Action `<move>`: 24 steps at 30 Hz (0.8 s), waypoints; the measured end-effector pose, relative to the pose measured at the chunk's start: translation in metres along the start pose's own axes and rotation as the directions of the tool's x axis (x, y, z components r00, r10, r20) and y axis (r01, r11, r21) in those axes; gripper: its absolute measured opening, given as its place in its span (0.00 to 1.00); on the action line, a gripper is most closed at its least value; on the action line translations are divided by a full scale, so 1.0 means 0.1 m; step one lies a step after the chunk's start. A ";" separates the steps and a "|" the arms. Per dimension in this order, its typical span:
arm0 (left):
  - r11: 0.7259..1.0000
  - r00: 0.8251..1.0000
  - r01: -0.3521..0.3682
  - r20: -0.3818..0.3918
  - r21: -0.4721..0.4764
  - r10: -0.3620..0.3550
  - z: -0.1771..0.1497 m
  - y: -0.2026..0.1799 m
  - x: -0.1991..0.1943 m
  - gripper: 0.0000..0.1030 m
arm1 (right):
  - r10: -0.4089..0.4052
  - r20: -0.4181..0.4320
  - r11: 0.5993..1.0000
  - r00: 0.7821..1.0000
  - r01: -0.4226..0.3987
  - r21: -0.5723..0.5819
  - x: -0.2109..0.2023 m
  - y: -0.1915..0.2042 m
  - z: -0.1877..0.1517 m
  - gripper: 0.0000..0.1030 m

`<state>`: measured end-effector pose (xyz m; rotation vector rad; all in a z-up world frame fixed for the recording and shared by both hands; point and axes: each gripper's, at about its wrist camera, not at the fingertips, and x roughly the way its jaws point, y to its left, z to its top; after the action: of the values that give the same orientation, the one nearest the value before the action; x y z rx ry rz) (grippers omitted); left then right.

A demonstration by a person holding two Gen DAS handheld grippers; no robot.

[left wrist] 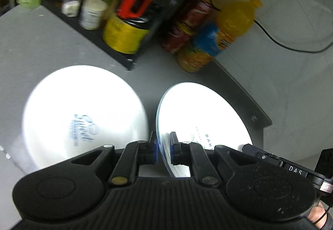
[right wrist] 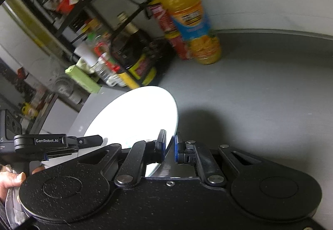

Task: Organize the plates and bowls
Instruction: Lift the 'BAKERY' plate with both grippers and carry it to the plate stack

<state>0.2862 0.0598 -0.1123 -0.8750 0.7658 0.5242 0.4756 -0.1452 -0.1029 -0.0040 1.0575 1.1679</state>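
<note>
Left wrist: left gripper (left wrist: 163,152) pinches the rim of a tilted white plate (left wrist: 204,117); a 2nd white plate (left wrist: 83,113) lies flat just left of it.

Right wrist: right gripper (right wrist: 169,147) clamps the tilted plate's (right wrist: 135,115) opposite edge, orange juice bottle (right wrist: 187,11) beyond.

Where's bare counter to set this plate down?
Open counter lies right of the held plate, in front of the orange bottle. The back left is crowded by the rack of jars, and the other plate fills the left side.

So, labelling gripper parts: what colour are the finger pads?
Blue pads on black fingers, clearest in the left wrist view.
</note>
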 end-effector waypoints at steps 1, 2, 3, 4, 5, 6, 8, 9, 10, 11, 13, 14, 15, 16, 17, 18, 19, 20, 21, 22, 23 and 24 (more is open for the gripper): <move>1.000 1.000 -0.004 0.005 -0.008 0.004 0.00 0.05 -0.04 0.08 | 0.008 -0.005 1.000 1.000 -0.008 -0.004 0.04 0.04 0.00 0.08; 1.000 1.000 -0.007 0.010 -0.017 0.007 0.01 0.10 -0.06 0.08 | 0.012 -0.011 1.000 1.000 -0.012 -0.009 0.07 0.07 0.00 0.08; 1.000 1.000 -0.010 0.013 -0.024 0.010 0.01 0.15 -0.09 0.08 | 0.015 -0.016 1.000 1.000 -0.015 -0.013 0.11 0.12 0.00 0.08; 1.000 1.000 -0.014 0.016 -0.028 0.014 0.02 0.20 -0.12 0.08 | 0.019 -0.022 1.000 1.000 -0.019 -0.018 0.15 0.16 0.00 0.08; 0.999 1.000 -0.018 0.020 -0.032 0.019 0.02 0.25 -0.14 0.08 | 0.021 -0.025 1.000 0.999 -0.022 -0.021 0.19 0.19 0.00 0.08; 0.999 1.000 -0.021 0.022 -0.035 0.021 0.03 0.30 -0.15 0.08 | 0.025 -0.029 0.999 0.999 -0.025 -0.024 0.22 0.23 0.00 0.08; 0.999 0.999 -0.024 0.023 -0.046 0.025 0.05 0.41 -0.18 0.08 | 0.031 -0.031 0.999 0.999 -0.032 -0.025 0.29 0.30 -0.01 0.08; 0.998 0.999 -0.025 0.022 -0.049 0.026 0.06 0.46 -0.18 0.08 | 0.033 -0.033 0.999 0.999 -0.034 -0.027 0.32 0.33 -0.02 0.08; 0.998 0.999 -0.025 0.021 -0.051 0.026 0.07 0.51 -0.18 0.08 | 0.033 -0.035 0.999 0.999 -0.034 -0.025 0.35 0.35 -0.01 0.08; 0.998 1.000 -0.024 0.017 -0.052 0.025 0.09 0.55 -0.18 0.08 | 0.030 -0.037 0.999 0.999 -0.031 -0.023 0.38 0.38 -0.01 0.08; 0.998 1.000 -0.023 0.006 -0.054 0.023 0.12 0.63 -0.17 0.08 | 0.023 -0.044 1.000 0.999 -0.023 -0.014 0.45 0.43 -0.02 0.08; 0.998 1.000 -0.024 0.000 -0.055 0.024 0.14 0.67 -0.16 0.08 | 0.021 -0.047 1.000 0.999 -0.021 -0.008 0.49 0.45 -0.03 0.08; 0.998 1.000 -0.024 -0.007 -0.058 0.024 0.16 0.71 -0.15 0.08 | 0.019 -0.049 1.000 0.999 -0.019 -0.002 0.52 0.46 -0.04 0.08; 0.998 1.000 -0.022 -0.013 -0.060 0.022 0.17 0.76 -0.14 0.08 | 0.017 -0.052 1.000 0.998 -0.017 0.007 0.55 0.47 -0.05 0.08; 0.998 1.000 -0.020 -0.017 -0.058 0.019 0.18 0.80 -0.12 0.08 | 0.014 -0.057 1.000 0.998 -0.013 0.014 0.58 0.47 -0.06 0.08; 0.998 1.000 -0.018 -0.023 -0.057 0.017 0.20 0.83 -0.10 0.08 | 0.007 -0.061 1.000 0.998 -0.006 0.018 0.62 0.48 -0.07 0.08; 0.998 0.999 -0.017 -0.031 -0.058 0.015 0.20 0.87 -0.08 0.08 | -0.001 -0.066 1.000 0.998 0.003 0.024 0.65 0.49 -0.09 0.08; 0.998 0.999 -0.019 -0.043 -0.059 0.016 0.22 0.91 -0.06 0.08 | -0.009 -0.070 1.000 0.997 0.011 0.029 0.68 0.51 -0.11 0.08; 0.998 0.998 -0.021 -0.053 -0.057 0.018 0.23 0.94 -0.04 0.08 | -0.016 -0.076 0.999 0.997 0.019 0.035 0.70 0.53 -0.14 0.08; 0.998 0.998 -0.020 -0.060 -0.054 0.017 0.23 0.97 -0.02 0.08 | -0.022 -0.080 0.999 0.997 0.026 0.040 0.74 0.55 -0.17 0.08; 0.999 0.998 -0.017 -0.067 -0.051 0.013 0.24 1.01 -0.01 0.08 | -0.027 -0.083 0.998 0.996 0.031 0.047 0.77 0.56 -0.19 0.08; 0.999 0.997 -0.013 -0.075 -0.051 0.009 0.24 1.05 0.00 0.08 | -0.030 -0.084 0.998 0.996 0.035 0.055 0.78 0.57 -0.22 0.08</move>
<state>0.2234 0.1378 -0.1534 -0.9429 0.8284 0.5257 0.4185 -0.0730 -0.1397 -0.0258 1.1602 1.1156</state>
